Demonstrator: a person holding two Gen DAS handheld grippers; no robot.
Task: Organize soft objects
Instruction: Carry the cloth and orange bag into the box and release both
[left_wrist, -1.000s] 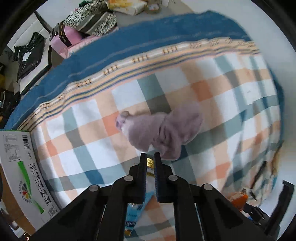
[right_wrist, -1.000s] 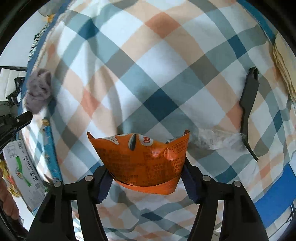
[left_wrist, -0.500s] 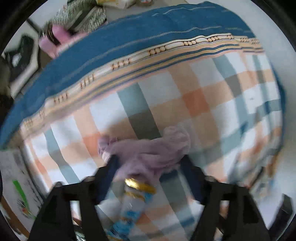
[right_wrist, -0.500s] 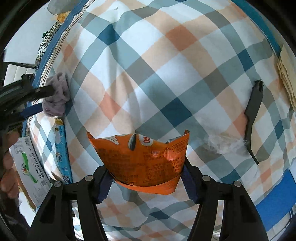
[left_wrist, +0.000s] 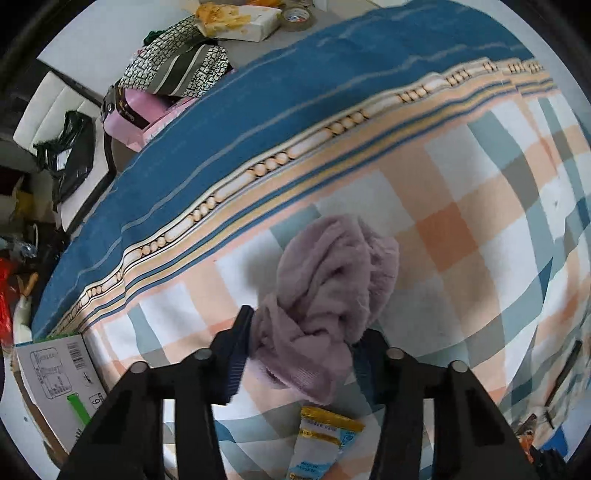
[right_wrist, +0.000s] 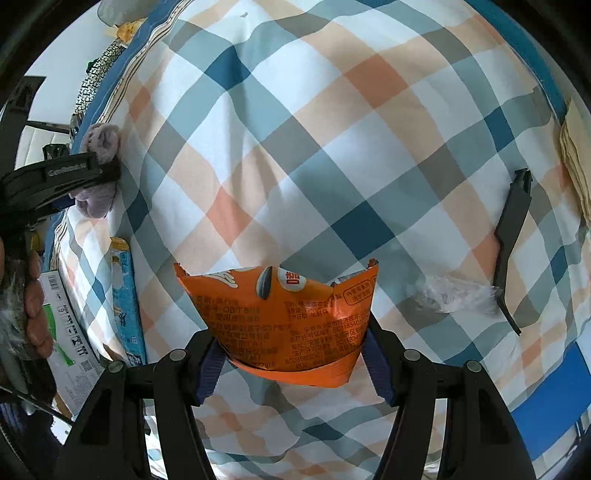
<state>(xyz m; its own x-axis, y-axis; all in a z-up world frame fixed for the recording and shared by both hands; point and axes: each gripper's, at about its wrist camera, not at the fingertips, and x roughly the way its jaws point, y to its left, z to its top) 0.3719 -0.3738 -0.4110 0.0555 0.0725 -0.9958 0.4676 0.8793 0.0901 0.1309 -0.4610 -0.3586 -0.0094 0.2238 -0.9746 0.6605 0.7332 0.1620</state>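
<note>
The left gripper (left_wrist: 301, 345) had moved onto the lilac cloth (left_wrist: 328, 291), jaws pinching it to lift, while the right gripper (right_wrist: 291, 354) pinched the orange snack bag (right_wrist: 284, 314) above the checked bedsheet (right_wrist: 332, 166).

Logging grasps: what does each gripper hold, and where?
Left gripper pinches the purple cloth at its near, lower end. Right gripper clamps the orange packet by its lower side edges.

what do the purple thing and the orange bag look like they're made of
Purple cloth: soft, fuzzy knit or fleece fabric, matte; it bunches into limp folds between the left gripper fingers. Orange bag: thin plastic or foil-lined film, slightly glossy, printed, with sharp creases and a torn top edge.
</note>
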